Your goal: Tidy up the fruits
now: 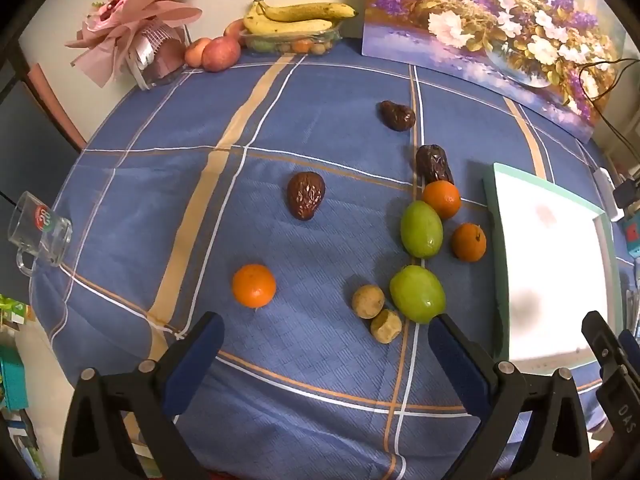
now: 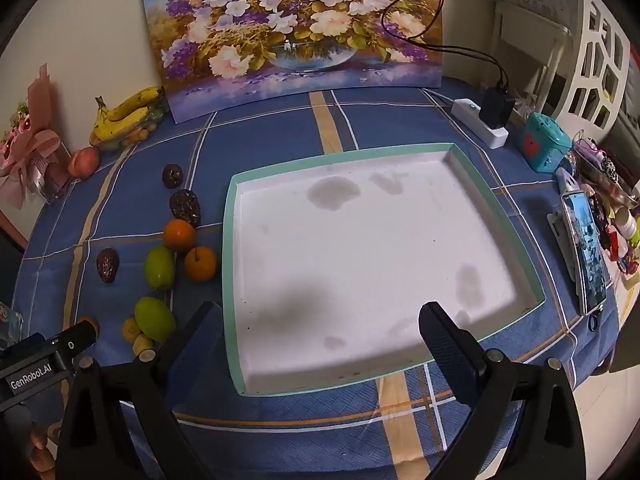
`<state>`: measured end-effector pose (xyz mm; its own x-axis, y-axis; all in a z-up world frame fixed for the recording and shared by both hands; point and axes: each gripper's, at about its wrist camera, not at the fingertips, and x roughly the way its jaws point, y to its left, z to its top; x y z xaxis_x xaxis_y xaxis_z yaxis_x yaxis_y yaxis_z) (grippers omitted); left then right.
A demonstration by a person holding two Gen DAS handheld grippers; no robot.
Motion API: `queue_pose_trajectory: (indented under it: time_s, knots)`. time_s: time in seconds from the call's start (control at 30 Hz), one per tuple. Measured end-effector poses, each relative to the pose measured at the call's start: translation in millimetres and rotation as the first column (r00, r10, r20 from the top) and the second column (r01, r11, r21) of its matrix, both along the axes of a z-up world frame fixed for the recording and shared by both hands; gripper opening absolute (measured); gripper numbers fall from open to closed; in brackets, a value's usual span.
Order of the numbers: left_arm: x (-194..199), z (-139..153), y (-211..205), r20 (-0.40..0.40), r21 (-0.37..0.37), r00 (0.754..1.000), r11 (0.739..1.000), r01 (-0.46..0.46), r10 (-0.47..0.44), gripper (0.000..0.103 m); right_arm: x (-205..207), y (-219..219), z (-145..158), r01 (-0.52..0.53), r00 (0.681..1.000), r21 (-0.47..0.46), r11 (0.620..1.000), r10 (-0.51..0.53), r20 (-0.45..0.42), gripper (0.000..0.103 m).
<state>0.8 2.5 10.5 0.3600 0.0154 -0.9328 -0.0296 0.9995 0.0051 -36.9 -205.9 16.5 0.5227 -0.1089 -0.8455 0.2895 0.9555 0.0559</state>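
Loose fruit lies on the blue checked cloth: three oranges [image 1: 253, 285] [image 1: 441, 199] [image 1: 469, 241], two green fruits [image 1: 417, 293] [image 1: 421, 229], two small tan fruits [image 1: 368, 301], and three dark wrinkled dates [image 1: 305, 201] [image 1: 397, 115] [image 1: 433, 163]. A white tray with a green rim [image 2: 228, 240] is empty, right of the fruit; it also shows in the left wrist view [image 1: 493, 208]. My left gripper [image 1: 326, 334] is open and empty, just before the tan fruits. My right gripper [image 2: 320, 324] is open and empty over the tray's near part.
Bananas [image 1: 296, 18] on a clear box, apples [image 1: 219, 53] and a pink bouquet [image 1: 132, 28] stand at the back. A flower painting [image 2: 296, 28] leans on the wall. A glass mug [image 1: 38, 236] sits at the left edge. A phone [image 2: 586, 252], power strip [image 2: 478, 122] and clutter lie right.
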Motion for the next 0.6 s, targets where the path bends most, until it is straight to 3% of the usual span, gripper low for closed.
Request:
queue_pose_trajectory:
  time_s: [0.6]
  knots:
    - [-1.4, -2.3, 1.9, -0.003, 0.001, 1.000, 1.000, -0.001, 0.001, 0.103, 0.4, 0.7, -0.9, -0.003, 1.000, 0.003, 1.000, 0.003, 0.001, 0.099]
